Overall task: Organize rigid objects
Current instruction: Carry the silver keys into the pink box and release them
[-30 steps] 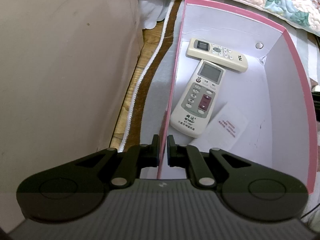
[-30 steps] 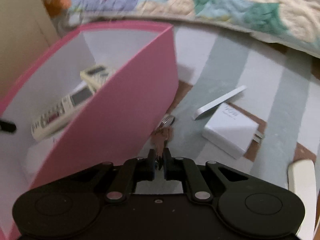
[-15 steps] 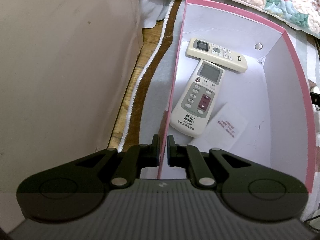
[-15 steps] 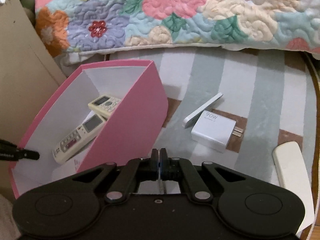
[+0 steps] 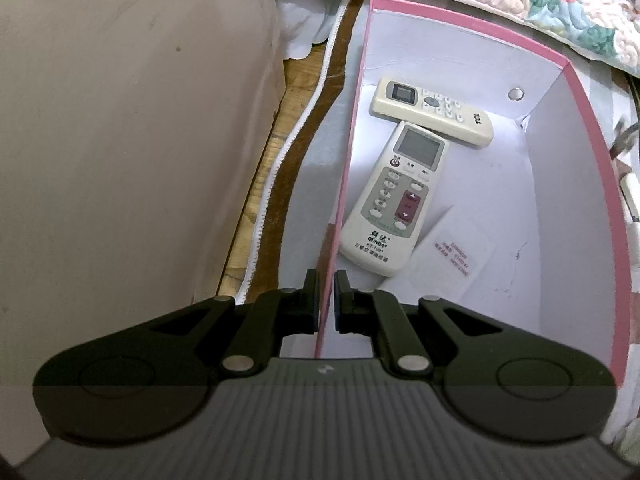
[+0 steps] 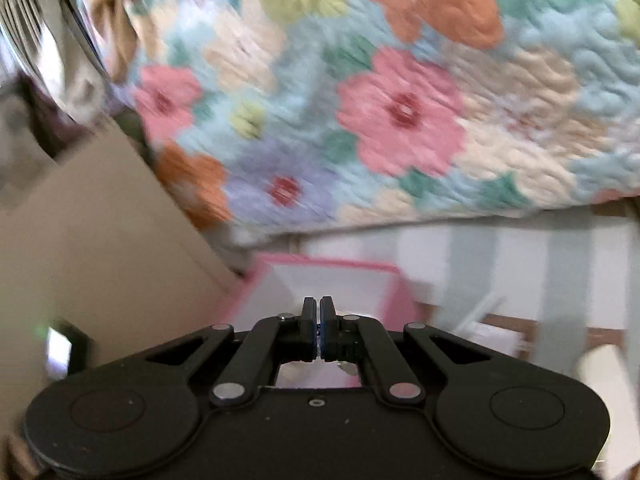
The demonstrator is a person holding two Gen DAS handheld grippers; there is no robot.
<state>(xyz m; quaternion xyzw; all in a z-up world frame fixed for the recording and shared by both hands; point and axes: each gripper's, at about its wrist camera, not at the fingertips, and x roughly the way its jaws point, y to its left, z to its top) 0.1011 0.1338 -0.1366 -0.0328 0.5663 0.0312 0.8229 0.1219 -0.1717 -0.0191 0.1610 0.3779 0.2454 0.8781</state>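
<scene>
- Left hand-held gripper (image 5: 327, 300) was clamped on the near wall of the pink box (image 5: 592, 184), steadying it on the striped bedding.
- Two remotes (image 5: 394, 200) lay flat inside; hard, light plastic, probably slick. Best taken across the narrow sides.
- Right hand-held gripper (image 6: 319, 330) was pinched shut above the box; something thin glinted between the pads, too blurred to name.

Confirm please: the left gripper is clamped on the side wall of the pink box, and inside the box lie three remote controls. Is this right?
Not quite. The left wrist view shows two remote controls in the pink box, not three: a cream one near the far wall and a larger one in front of it. The left gripper is indeed clamped on the box's side wall.
</scene>
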